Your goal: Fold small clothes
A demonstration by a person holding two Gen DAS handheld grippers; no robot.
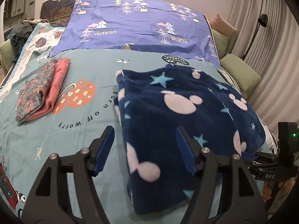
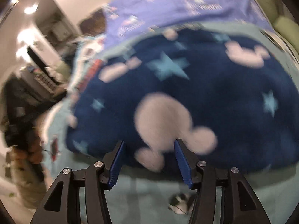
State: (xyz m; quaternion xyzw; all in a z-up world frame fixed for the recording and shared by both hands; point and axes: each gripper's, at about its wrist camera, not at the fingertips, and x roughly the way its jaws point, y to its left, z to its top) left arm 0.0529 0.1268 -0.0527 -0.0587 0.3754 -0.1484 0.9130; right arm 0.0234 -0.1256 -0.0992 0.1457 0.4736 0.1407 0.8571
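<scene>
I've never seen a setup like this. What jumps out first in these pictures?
A fluffy navy garment with pink mouse heads and blue stars lies folded on the teal bedsheet, filling the middle. Black claws with blue pads frame the bottom: the left claw and right claw, both open. Two folded pieces sit far left.

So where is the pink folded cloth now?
In the left wrist view, the pink cloth lies at the left on the teal sheet, under the floral cloth, left of the navy fleece.
</scene>
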